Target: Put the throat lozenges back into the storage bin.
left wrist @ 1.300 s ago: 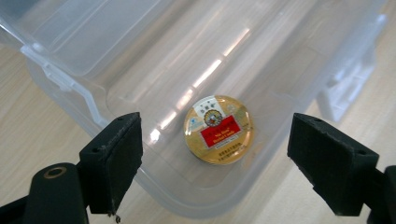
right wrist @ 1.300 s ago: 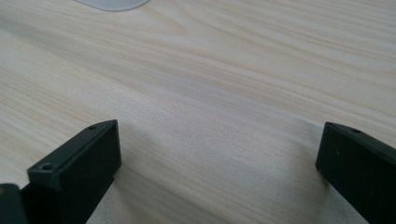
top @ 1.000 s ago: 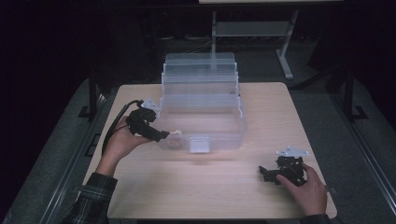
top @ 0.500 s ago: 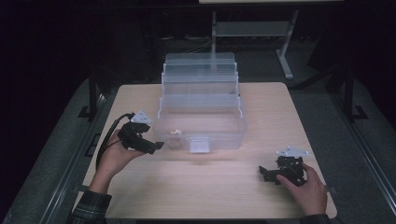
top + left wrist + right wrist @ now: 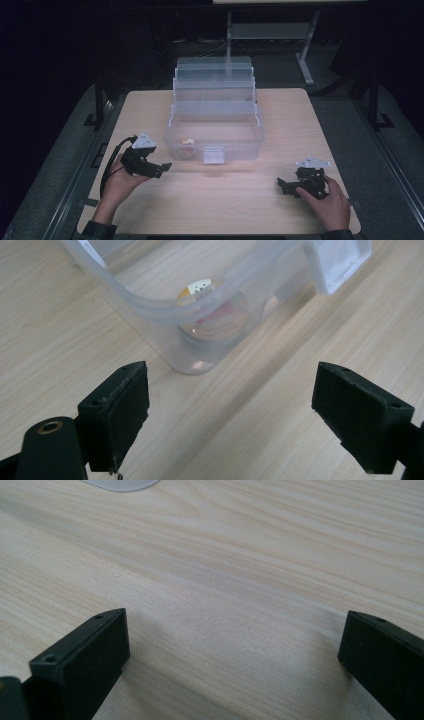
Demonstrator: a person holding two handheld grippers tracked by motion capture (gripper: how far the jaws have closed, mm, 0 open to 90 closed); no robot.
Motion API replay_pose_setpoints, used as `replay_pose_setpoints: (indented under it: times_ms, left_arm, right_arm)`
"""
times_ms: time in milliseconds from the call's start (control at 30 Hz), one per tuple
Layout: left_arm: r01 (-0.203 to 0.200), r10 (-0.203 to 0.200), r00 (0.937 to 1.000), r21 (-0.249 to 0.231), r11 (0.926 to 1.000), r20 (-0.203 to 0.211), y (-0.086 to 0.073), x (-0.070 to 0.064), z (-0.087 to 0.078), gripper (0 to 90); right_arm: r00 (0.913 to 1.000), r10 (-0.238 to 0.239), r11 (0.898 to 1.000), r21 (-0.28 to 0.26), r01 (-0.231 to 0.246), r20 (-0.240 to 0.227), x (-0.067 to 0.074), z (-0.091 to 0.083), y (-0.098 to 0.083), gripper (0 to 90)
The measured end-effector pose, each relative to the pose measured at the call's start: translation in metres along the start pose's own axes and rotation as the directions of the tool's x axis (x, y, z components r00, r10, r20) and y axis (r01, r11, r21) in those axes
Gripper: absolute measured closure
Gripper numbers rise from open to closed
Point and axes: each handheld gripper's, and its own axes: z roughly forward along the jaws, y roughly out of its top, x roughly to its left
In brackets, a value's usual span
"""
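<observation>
A clear plastic box [image 5: 215, 130] stood open in the middle of the wooden desk [image 5: 240, 210], with a small round object [image 5: 212, 315] lying inside near its front left corner. The left tool [image 5: 159, 169] hovered just beside that corner, jaws spread wide and empty. The right tool [image 5: 286, 186] rested well apart near the desk's right edge, also released.

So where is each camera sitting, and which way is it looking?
High view: above the person's side, looking forward and down at the table and clear box; both forearms, left hand-held gripper and right hand-held gripper show.
Left gripper view: rides the left hand-held gripper, facing the box corner; its open jaws show.
Right gripper view: rides the right hand-held gripper, facing bare tabletop; its open jaws show.
Shared: high and left gripper views both show the small round thing in the box.
</observation>
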Motion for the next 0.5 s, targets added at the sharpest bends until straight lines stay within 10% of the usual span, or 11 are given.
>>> replay_pose_setpoints:
  times_ms: [500]
  left_arm:
    - [0.058,-0.059,0.9978,-0.044,0.9973,-0.029,-0.051,-0.012,-0.002,14.3]
  right_arm:
    - [1.0000,0.000,1.000,0.000,0.000,0.000,0.000,0.000,0.000,0.0]
